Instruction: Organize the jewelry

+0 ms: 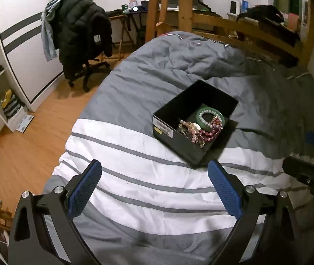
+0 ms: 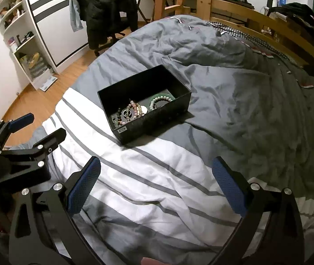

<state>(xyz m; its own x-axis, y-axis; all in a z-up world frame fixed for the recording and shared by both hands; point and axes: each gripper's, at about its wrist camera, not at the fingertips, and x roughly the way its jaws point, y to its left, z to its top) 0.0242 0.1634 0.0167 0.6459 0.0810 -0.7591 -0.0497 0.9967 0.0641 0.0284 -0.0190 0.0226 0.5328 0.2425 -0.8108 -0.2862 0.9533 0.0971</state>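
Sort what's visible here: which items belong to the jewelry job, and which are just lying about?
Job items:
black box
green bangle
pale bead bracelet
red bead bracelet
left gripper, jaws open
right gripper, jaws open

Just lying about:
striped duvet
black jacket draped over chair
shelves

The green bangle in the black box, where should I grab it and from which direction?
Grip the green bangle on its far rim arc, coming straight down from above. It lies roughly flat in the black box, whose walls block a side approach. A pale bead bracelet sits inside its ring and red beads cover its near edge, so the far arc looks clearest. Both the left gripper and right gripper are open.
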